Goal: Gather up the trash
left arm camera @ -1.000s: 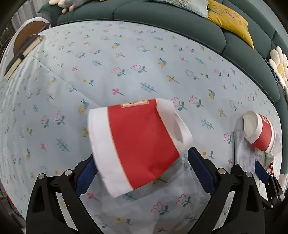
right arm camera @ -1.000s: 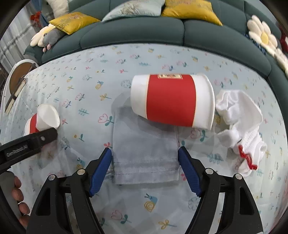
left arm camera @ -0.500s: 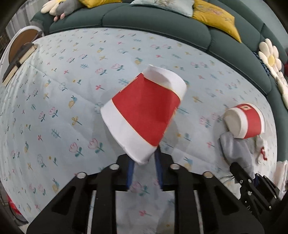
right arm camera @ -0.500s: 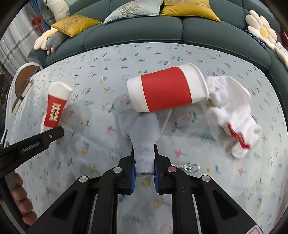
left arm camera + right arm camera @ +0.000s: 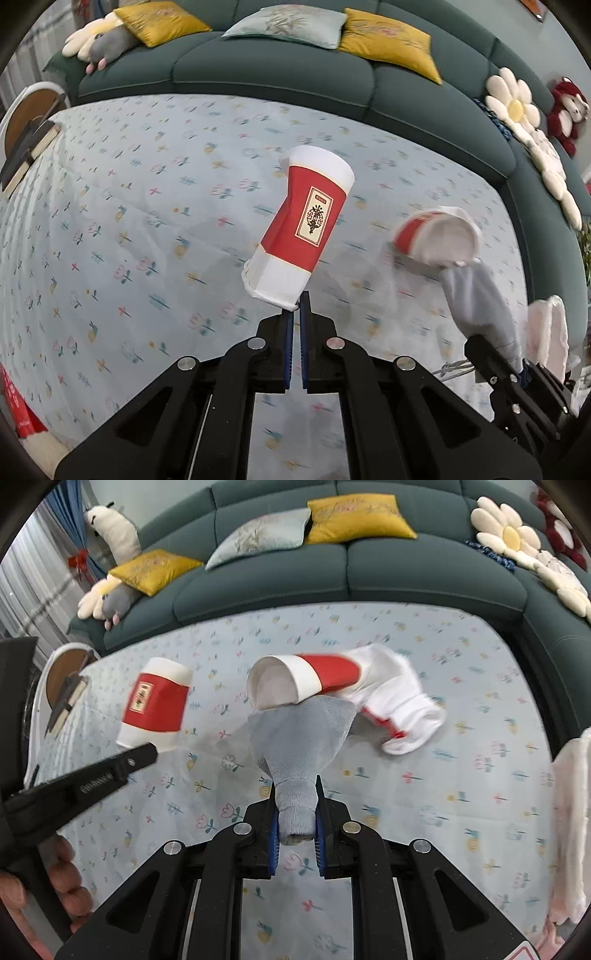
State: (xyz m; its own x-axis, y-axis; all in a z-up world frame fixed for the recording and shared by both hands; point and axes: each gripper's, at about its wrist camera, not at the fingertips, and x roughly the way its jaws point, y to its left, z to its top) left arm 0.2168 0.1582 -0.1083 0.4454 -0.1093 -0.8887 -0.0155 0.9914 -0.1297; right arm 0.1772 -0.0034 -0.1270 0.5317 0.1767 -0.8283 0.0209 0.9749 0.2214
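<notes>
Two grips have formed within the last second. Both grippers stood wide open around their targets a second ago; now the left gripper (image 5: 297,308) is pinched shut on the rim of a red-and-white paper cup (image 5: 301,225), which has been lifted clear of the flowered sheet (image 5: 129,221). The right gripper (image 5: 295,812) is clamped narrowly on a grey cloth (image 5: 299,734), also raised. One piece of trash is therefore secured; the cloth is probably not trash, and lifting it has tipped the second cup (image 5: 303,679).

The right wrist view shows that cup's open mouth resting on the cloth's far end, touching the white socks (image 5: 395,705). The left wrist view blurs it, so contact cannot be confirmed there. Only the right view shows fingers (image 5: 66,878) on the left handle.
</notes>
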